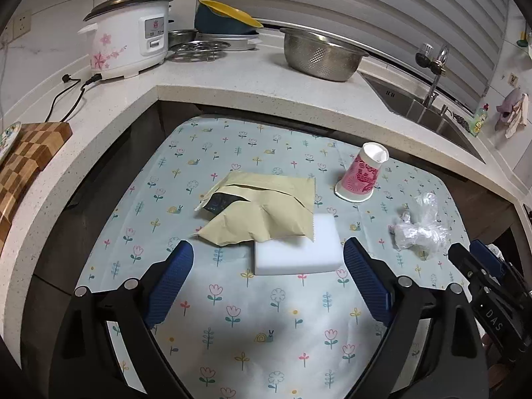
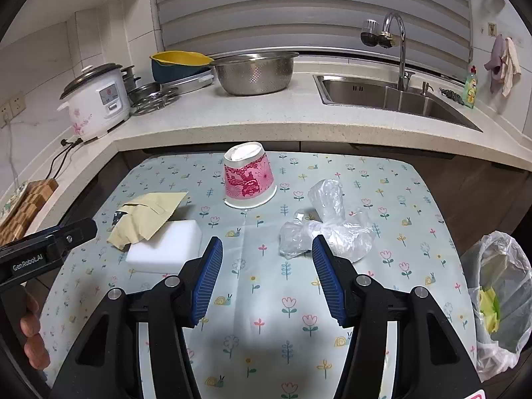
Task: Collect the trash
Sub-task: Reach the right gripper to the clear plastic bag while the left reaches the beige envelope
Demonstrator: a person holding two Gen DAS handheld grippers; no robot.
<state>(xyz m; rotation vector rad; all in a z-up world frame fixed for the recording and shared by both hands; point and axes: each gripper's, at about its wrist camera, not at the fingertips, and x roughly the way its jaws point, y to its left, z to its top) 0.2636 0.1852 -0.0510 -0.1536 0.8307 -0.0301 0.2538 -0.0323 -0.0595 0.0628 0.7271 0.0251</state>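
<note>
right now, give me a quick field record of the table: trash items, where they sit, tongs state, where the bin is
surface: floral tablecloth
cup: pink paper cup, upside down, far centre
wrapper: tan wrapper, torn open, its edge lying on the white sponge block
plastic: crumpled clear plastic, right side
bin: bag-lined trash bin, off the table's right edge
left tongs: open, empty, facing wrapper and sponge
right tongs: open, empty, just short of the plastic

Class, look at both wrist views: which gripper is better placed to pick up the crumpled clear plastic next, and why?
The right gripper. Its open jaws point at the crumpled plastic just ahead, while the left gripper faces the white sponge and tan packet.
</note>
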